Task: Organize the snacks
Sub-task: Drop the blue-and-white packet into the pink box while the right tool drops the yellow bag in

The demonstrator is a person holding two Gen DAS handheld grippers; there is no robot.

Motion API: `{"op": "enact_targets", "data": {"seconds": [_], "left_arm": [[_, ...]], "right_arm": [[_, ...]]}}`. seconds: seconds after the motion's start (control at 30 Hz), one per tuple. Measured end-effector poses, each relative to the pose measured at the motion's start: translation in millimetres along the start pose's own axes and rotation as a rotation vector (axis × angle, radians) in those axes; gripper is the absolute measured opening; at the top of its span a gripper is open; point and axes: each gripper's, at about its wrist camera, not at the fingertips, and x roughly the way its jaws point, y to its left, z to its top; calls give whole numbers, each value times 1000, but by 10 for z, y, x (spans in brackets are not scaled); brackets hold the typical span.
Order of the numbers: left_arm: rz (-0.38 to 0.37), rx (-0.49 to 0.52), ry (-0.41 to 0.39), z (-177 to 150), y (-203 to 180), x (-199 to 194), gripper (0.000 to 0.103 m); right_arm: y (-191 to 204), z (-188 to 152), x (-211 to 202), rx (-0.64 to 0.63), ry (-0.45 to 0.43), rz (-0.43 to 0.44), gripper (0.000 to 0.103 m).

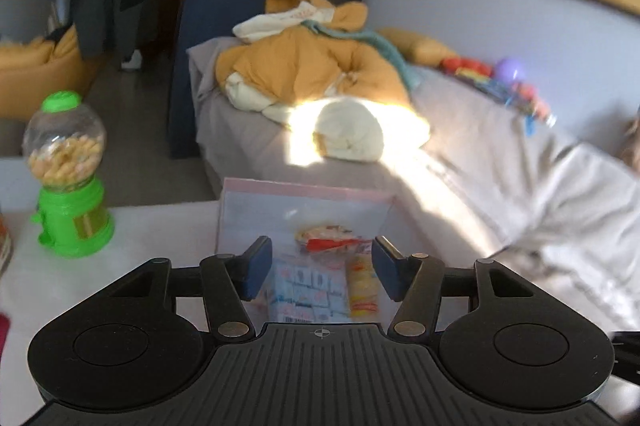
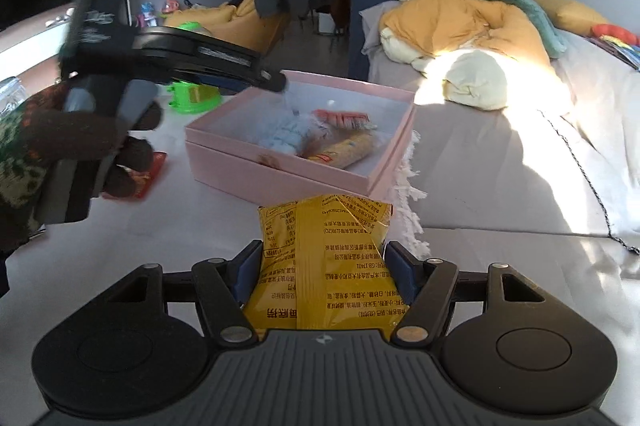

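The pink box [image 2: 304, 161] is lying open just ahead of the right gripper [image 2: 324, 266] on the white table [image 2: 168, 242], placed there, it seems, as the collecting tray for the snacks. Inside it a pale blue packet [image 2: 286, 137], a yellow tube-shaped snack [image 2: 348, 153] and a red-and-white wrapper [image 2: 342, 117] are already being kept together. A yellow snack bag [image 2: 324, 266] is being pinched between the right gripper's pads by its lower part, its printed back facing up, probably so it can be carried forward over the near wall. The left gripper [image 1: 320, 272] is being held above the box, jaws about half apart with nothing between them. A green candy dispenser [image 1: 70, 173] is standing left of it. A small red packet [image 2: 142, 177] is lying left of the box.
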Motion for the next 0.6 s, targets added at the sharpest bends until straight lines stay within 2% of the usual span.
{"op": "enact_targets", "data": {"seconds": [0.1, 0.17, 0.23, 0.3, 0.37, 0.4, 0.43, 0.47, 0.5, 0.6], "left_arm": [[-3, -57, 11, -80, 233, -444, 61], [44, -69, 41, -221, 380, -707, 61], [94, -114, 75, -386, 539, -881, 61], [122, -178, 90, -556, 732, -1074, 61], [177, -225, 71, -711, 929, -1339, 61], [220, -241, 56, -788, 1031, -1494, 61], [264, -251, 41, -857, 1122, -1639, 61], [309, -260, 32, -925, 1220, -1774, 61], [354, -275, 29, -986, 1317, -1889, 61], [434, -338, 28, -1108, 1621, -2087, 61]], "right_arm": [[-49, 113, 39, 15, 16, 16, 66], [-67, 286, 18, 37, -15, 39, 66], [-75, 553, 47, 45, -54, 72, 66], [-61, 985, 215, 83, -77, 93, 67], [-35, 1377, 447, 109, -114, 121, 77], [2, 1531, 571, 98, -122, 98, 86], [51, 1654, 691, 85, -121, 46, 86], [113, 1729, 793, 71, -112, -3, 86], [164, 1749, 848, 60, -100, -14, 86], [391, 1619, 904, 53, -52, 39, 86]]}}
